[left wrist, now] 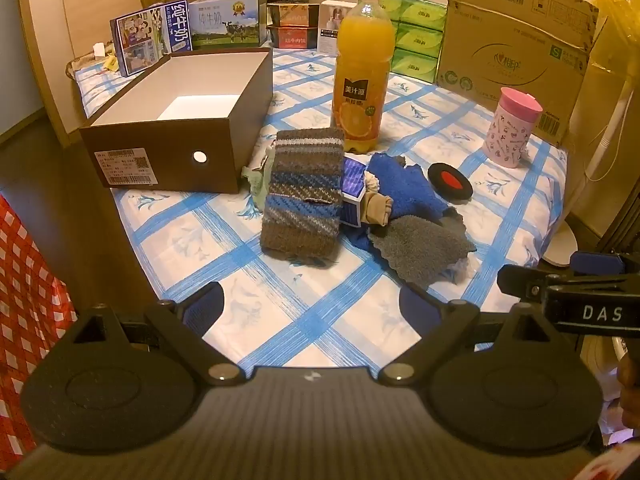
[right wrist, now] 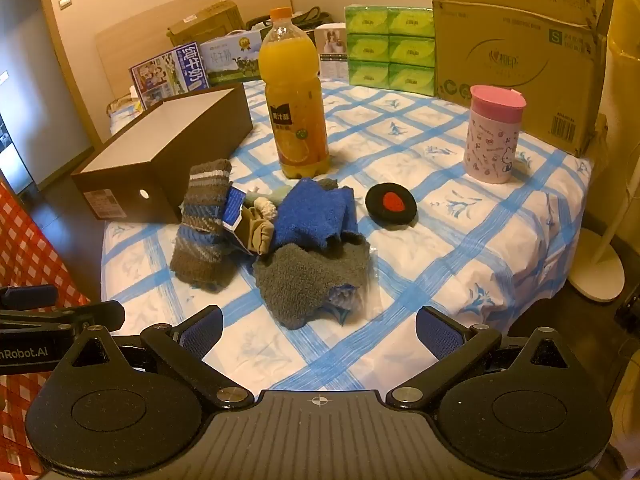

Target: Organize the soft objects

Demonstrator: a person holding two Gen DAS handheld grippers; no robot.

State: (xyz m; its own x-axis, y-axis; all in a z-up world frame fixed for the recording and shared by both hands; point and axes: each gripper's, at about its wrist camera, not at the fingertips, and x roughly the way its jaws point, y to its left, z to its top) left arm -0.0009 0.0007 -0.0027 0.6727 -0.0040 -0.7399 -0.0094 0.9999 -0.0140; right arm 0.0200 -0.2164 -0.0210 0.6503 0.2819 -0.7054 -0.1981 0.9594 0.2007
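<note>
A pile of soft things lies mid-table: a striped brown-blue knit piece [left wrist: 304, 192] [right wrist: 206, 224], a blue towel [left wrist: 404, 184] [right wrist: 316, 210], a grey fuzzy cloth [left wrist: 420, 248] [right wrist: 308, 276], beige socks [left wrist: 378, 204] [right wrist: 260, 228] and a pale green cloth [left wrist: 256, 184]. A black round pad with a red centre [left wrist: 450, 180] [right wrist: 391, 203] lies to the right. An open brown box [left wrist: 180, 120] [right wrist: 160, 160] stands left of the pile. My left gripper [left wrist: 310, 308] and right gripper [right wrist: 320, 332] are open and empty, near the table's front edge.
An orange juice bottle [left wrist: 362, 68] [right wrist: 294, 100] stands behind the pile. A pink cup [left wrist: 510, 128] [right wrist: 494, 134] stands right. Milk cartons [left wrist: 150, 36], green tissue packs [right wrist: 390, 50] and a big cardboard box [left wrist: 516, 44] line the back. A small blue packet [left wrist: 354, 180] sits in the pile.
</note>
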